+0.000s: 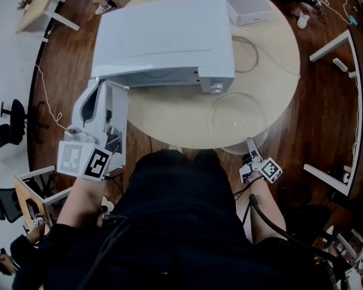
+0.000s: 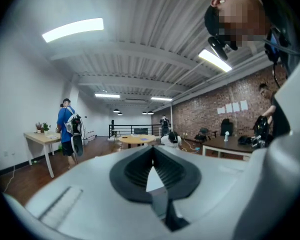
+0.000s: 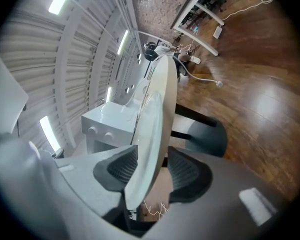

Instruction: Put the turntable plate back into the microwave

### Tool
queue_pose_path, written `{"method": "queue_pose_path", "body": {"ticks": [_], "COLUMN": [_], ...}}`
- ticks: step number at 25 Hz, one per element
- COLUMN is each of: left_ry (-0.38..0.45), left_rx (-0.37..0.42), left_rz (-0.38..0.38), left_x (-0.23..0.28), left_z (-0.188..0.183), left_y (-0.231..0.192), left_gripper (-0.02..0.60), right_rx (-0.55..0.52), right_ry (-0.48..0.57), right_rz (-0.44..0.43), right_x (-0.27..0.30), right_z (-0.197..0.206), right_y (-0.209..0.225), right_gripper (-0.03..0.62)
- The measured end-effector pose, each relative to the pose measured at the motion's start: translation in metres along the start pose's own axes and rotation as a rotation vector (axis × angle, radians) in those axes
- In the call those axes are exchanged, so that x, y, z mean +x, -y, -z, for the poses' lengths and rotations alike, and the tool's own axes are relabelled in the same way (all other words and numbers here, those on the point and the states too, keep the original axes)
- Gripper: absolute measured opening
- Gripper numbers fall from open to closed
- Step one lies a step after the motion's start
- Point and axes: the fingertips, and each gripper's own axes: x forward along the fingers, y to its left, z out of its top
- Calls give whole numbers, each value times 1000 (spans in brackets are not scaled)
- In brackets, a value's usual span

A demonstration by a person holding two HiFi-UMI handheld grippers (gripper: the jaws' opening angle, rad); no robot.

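Observation:
The clear glass turntable plate (image 1: 236,116) lies on the round table (image 1: 169,110), its near rim over the table's edge. My right gripper (image 1: 249,142) reaches to that rim from below the edge. In the right gripper view the plate (image 3: 145,149) runs edge-on between the pads of the right gripper (image 3: 152,171); a narrow gap shows at the right pad (image 3: 187,171), so the gripper is open. The white microwave (image 1: 163,35) has its door (image 1: 116,122) swung open towards me. My left gripper (image 1: 97,92) sits beside the door's outer face, its jaws shut and empty (image 2: 151,151).
A clear glass ring (image 1: 247,54) lies on the table right of the microwave, with a white box (image 1: 242,2) behind it. Desks (image 1: 345,101) stand to the right and chairs (image 1: 12,119) to the left. A person in blue (image 2: 67,126) stands far off.

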Motion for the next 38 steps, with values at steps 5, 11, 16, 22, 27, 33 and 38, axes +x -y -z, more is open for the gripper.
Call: {"method": "queue_pose_path", "body": {"ticks": [5, 11, 16, 22, 27, 33, 38], "left_ry": [-26, -11, 18, 29, 29, 28, 37], "left_rx": [24, -35, -44, -31, -45, -48, -57], "left_rz": [18, -46, -27, 50, 57, 29, -20], "left_x": [-4, -18, -14, -1, -2, -11, -30], "left_z": [-4, -2, -5, -6, -3, -5, -2], "left_y": [-6, -42, -49, -38, -43, -60, -81], "left_gripper": [8, 8, 8, 8, 8, 8, 8], "right_rx": [87, 125, 157, 120, 178, 185, 156], "right_ry": [34, 136, 182, 125, 29, -97, -219], "right_rz": [-60, -105, -187, -242, -316, -417, -505], "right_x": [3, -9, -18, -28, -32, 7, 55], "right_z": [-1, -5, -1, 15, 41, 66, 90], "right_y": [-2, -6, -27, -51, -74, -113, -161], "right_gripper": [148, 44, 27, 28, 28, 28, 29]}}
